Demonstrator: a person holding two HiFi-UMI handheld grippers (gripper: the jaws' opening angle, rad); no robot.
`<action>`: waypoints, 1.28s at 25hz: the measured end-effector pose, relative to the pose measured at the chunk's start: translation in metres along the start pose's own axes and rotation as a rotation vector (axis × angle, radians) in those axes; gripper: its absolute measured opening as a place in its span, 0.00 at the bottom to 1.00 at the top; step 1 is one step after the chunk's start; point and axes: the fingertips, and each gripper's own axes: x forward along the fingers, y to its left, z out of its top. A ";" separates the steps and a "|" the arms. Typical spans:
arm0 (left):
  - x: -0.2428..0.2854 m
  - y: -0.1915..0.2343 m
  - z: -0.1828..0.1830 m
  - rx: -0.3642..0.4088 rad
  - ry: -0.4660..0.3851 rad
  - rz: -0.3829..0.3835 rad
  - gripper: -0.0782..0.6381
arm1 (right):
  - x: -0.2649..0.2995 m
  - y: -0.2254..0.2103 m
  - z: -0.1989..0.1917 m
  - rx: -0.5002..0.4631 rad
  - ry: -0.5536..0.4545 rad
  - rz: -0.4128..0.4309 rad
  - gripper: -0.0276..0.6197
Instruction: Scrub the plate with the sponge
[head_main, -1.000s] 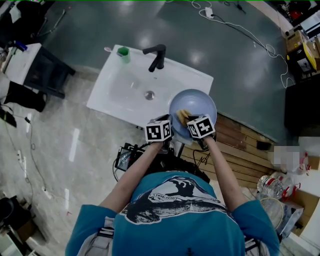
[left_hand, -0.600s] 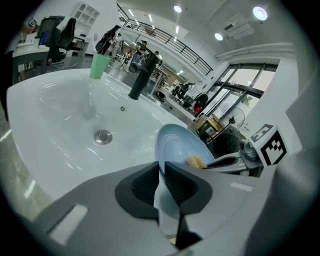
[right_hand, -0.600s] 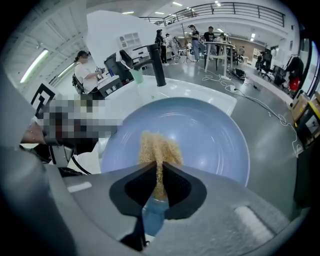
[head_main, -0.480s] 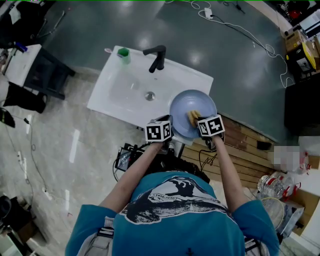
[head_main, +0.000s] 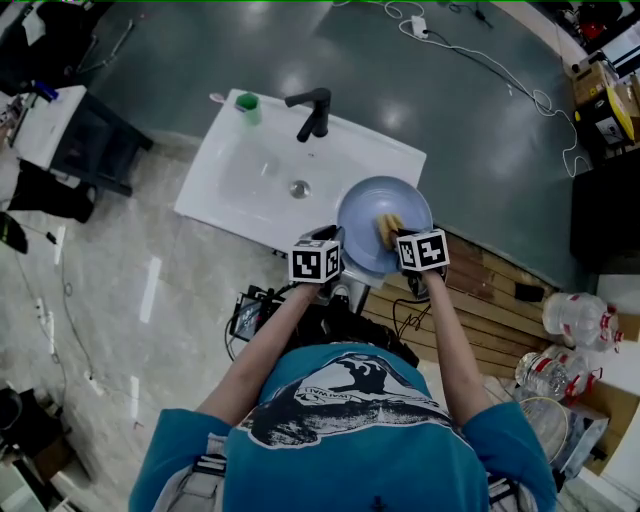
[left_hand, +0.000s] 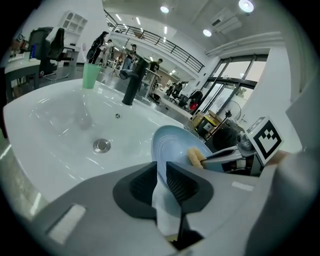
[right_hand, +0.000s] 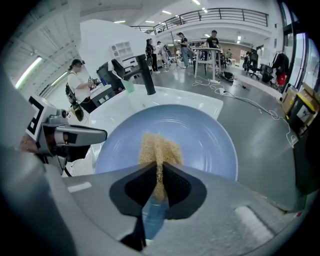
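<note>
A light blue plate (head_main: 385, 200) is held over the right end of the white sink (head_main: 240, 180), tilted up on its edge. My left gripper (head_main: 340, 258) has the plate's near rim (left_hand: 172, 145) between its pads (left_hand: 161, 175); its jaws are opening, with the rim still in contact. My right gripper (head_main: 398, 240) is shut on a yellow sponge (head_main: 388, 228) that is pressed flat against the plate's face (right_hand: 200, 135). The sponge (right_hand: 159, 147) sticks out past the right gripper's jaws (right_hand: 160, 175). The left gripper view also shows the sponge (left_hand: 194, 156) on the plate.
A black faucet (head_main: 312, 112) and a green cup (head_main: 247, 107) stand at the sink's back edge. The drain (head_main: 298, 189) lies mid-basin. Wooden boards (head_main: 480, 300) and plastic bottles (head_main: 575, 320) lie on the floor to the right. Cables run across the grey floor behind.
The right gripper has slid the sponge rightward across the plate's face. The left gripper and the plate have stayed in place.
</note>
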 end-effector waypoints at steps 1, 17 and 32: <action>-0.004 -0.001 0.004 0.017 -0.012 0.001 0.21 | -0.003 0.001 0.001 -0.004 -0.018 0.000 0.09; -0.068 -0.053 0.020 0.092 -0.171 -0.104 0.25 | -0.081 0.050 0.023 0.016 -0.407 0.200 0.10; -0.105 -0.095 0.018 0.230 -0.165 -0.212 0.22 | -0.126 0.075 0.007 0.097 -0.512 0.218 0.10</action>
